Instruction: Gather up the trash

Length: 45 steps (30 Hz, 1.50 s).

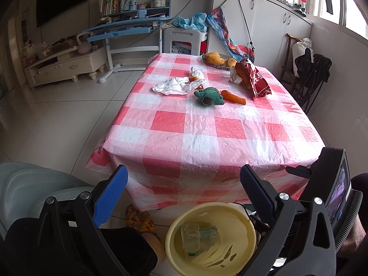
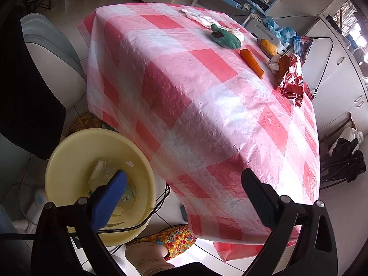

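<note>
Left wrist view: the checked table [image 1: 207, 124] carries the remaining trash, a white wrapper [image 1: 174, 86] and red snack bag [image 1: 255, 80], far from the yellow basin [image 1: 210, 237] on the floor. Both the left gripper [image 1: 184, 184] and right gripper [image 2: 184, 188] hang spread and empty. Best to reach well across, pinch the wrapper's raised fold, and skip the toys.

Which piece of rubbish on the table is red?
The crumpled red foil snack bag at the far right; the other scraps, a flat white plastic wrapper and crumpled white tissue, are white.
</note>
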### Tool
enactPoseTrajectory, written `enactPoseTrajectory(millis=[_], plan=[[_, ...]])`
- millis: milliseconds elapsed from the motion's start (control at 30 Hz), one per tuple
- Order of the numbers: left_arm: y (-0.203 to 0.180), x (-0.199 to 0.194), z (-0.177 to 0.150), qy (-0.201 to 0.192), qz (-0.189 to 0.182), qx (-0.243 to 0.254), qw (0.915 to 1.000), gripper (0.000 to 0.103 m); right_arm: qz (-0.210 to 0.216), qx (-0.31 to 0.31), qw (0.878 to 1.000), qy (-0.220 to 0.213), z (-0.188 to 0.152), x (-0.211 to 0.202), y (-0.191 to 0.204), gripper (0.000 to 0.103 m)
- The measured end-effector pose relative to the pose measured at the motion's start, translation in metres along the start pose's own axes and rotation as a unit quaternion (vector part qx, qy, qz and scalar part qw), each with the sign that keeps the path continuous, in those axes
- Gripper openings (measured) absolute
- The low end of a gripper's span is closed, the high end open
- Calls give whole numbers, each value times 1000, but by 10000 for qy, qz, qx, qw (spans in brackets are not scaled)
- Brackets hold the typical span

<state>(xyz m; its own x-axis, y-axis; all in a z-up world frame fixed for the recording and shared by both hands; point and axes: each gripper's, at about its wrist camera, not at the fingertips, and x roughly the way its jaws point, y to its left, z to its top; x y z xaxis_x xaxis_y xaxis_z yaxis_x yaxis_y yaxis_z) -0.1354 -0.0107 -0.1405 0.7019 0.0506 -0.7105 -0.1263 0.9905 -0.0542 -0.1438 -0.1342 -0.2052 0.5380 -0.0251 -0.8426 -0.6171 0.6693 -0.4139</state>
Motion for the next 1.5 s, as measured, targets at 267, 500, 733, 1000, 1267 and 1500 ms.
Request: enactPoseTrajectory(millis=[267, 500, 733, 1000, 1267, 1500], plan=[[-1, 1, 0, 23, 5, 29, 10000, 95, 3, -1, 10000, -2, 0, 0, 0, 95], [-3, 3, -1, 40, 4, 45, 10000, 95, 21, -50, 10000, -11, 0, 0, 2, 95], [-3, 4, -1, 44, 12, 49, 10000, 95, 20, -50, 10000, -10, 1, 0, 2, 95], [-3, 5, 0, 56, 16, 54, 10000, 95, 21, -103, 9999, -7, 1, 0, 4, 95], [-3, 5, 0, 68, 23, 58, 10000, 95, 29, -100, 9999, -4, 0, 0, 4, 95], [-3, 6, 1, 78, 23, 62, 9999, 95, 34, -103, 9999, -8, 1, 1, 4, 95]])
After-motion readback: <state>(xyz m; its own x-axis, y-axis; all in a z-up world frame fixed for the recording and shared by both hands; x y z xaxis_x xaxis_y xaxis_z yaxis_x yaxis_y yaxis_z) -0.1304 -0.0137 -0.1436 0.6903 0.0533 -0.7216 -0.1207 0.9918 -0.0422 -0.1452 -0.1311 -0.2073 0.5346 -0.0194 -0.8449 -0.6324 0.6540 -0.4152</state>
